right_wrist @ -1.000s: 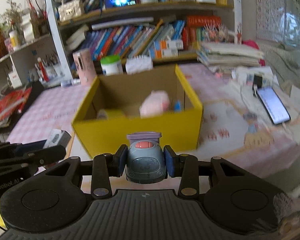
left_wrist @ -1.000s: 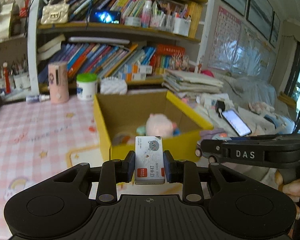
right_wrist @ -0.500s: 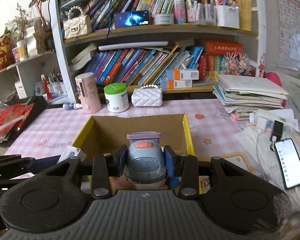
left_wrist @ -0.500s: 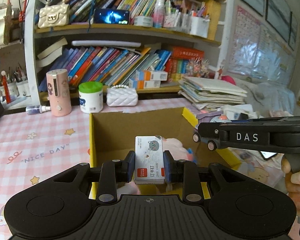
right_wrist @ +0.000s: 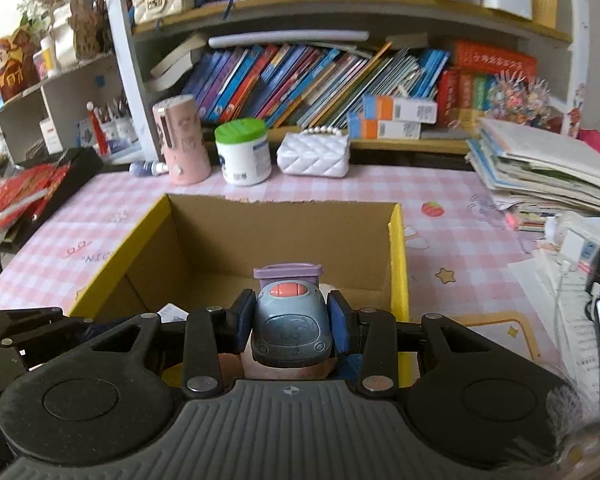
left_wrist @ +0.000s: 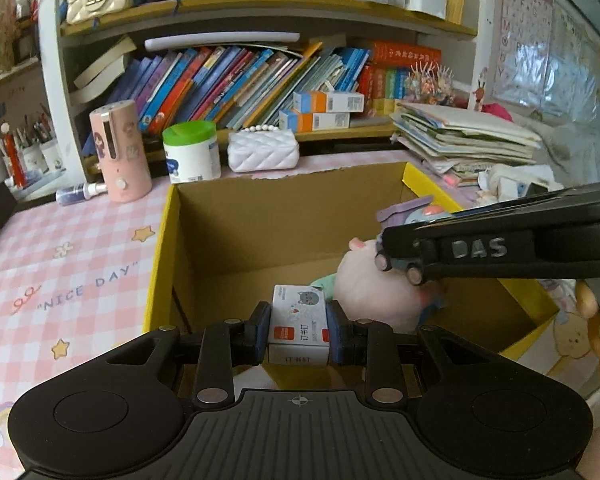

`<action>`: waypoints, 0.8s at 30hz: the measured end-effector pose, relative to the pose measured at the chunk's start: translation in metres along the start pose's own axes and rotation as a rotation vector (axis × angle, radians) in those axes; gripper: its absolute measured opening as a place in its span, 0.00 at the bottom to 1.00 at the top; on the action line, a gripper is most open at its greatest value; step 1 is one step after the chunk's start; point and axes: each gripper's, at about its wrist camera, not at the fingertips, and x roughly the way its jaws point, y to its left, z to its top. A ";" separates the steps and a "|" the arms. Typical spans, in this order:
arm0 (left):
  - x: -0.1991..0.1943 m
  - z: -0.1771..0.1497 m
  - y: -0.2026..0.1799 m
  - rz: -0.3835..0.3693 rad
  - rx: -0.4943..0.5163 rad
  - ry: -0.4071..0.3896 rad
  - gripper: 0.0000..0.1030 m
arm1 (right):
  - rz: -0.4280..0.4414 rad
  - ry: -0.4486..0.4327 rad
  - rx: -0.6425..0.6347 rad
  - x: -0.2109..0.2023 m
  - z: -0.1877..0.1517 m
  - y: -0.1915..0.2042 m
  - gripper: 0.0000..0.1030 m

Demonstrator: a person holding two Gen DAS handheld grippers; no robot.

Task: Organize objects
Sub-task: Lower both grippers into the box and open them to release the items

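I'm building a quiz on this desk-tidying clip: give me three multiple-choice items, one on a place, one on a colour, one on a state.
1. Where does the pink plush toy lie?
A. on the shelf
B. inside the yellow cardboard box
C. on the book stack

2. What colour is the lid of the white round tub?
A. green
B. red
C. black

3. What is the left gripper doing?
A. standing open and bare
B. clamping a pen
C. clamping a small white staple box

Answers: 1 B, the toy rests on the box floor; 2 A, its cap is bright green; 3 C, both pads press the box's sides.
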 end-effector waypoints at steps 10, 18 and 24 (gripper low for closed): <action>0.006 -0.003 -0.008 0.032 0.071 0.001 0.41 | 0.036 0.067 -0.025 0.033 0.003 0.000 0.36; 0.003 -0.004 0.001 0.080 0.035 0.006 0.73 | 0.063 0.081 -0.058 0.045 0.009 0.006 0.36; 0.001 -0.004 0.002 0.094 0.026 0.007 0.82 | 0.078 0.095 -0.095 0.054 0.011 0.014 0.36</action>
